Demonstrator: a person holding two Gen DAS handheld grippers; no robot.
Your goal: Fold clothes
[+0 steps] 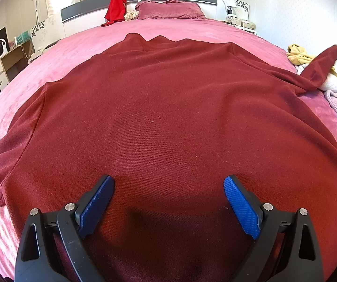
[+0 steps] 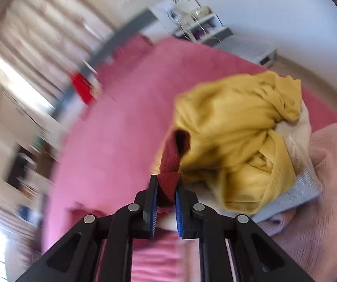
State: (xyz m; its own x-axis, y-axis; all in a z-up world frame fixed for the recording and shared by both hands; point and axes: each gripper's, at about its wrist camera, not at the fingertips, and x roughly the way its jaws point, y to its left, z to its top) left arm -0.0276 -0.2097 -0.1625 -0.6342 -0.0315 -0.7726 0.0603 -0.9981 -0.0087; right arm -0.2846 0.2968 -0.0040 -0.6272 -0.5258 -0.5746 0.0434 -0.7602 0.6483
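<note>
A dark red garment lies spread flat on the pink bed, its left sleeve trailing to the lower left. My left gripper is open, its blue pads just above the garment's near part, holding nothing. The garment's right sleeve is lifted off the bed toward the right edge. My right gripper is shut on the end of that dark red sleeve, held above the bed beside a pile of clothes. The right wrist view is blurred by motion.
A pile of yellow, white and lilac clothes lies at the bed's right side, also in the left wrist view. A bright red cloth hangs on the headboard beside a pillow. A desk stands left, a nightstand right.
</note>
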